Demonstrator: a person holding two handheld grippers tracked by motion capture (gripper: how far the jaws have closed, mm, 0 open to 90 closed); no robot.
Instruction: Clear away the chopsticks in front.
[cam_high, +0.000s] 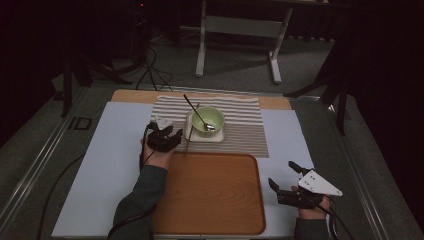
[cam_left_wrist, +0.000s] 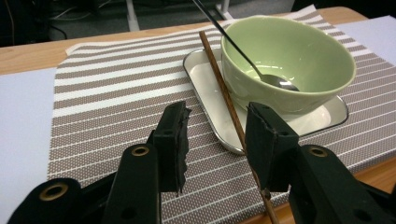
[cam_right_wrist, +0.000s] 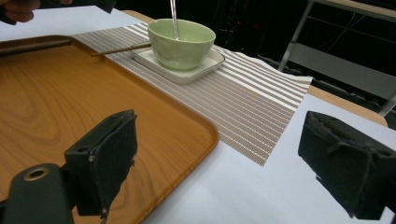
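The left gripper (cam_left_wrist: 215, 135), jaws apart and low over the striped placemat (cam_left_wrist: 107, 107), straddles the wooden chopstick (cam_left_wrist: 223, 91) leaning on the white dish (cam_left_wrist: 205, 88). A careless close could roll it away (or jog the green bowl (cam_left_wrist: 285, 65)). The right gripper (cam_high: 285, 177) rests wide open beside the tray (cam_high: 210, 195).

The right gripper (cam_right_wrist: 217, 163) hangs with its jaws wide apart over the wooden tray's (cam_right_wrist: 70, 112) corner and the pale table (cam_right_wrist: 243, 191). Ahead of it, past the tray's far edge, a green bowl (cam_right_wrist: 181, 43) with a spoon (cam_right_wrist: 173, 16) stands on a white dish (cam_right_wrist: 187, 70) on the striped mat (cam_right_wrist: 252, 107), a chopstick (cam_right_wrist: 121, 49) just beside it.
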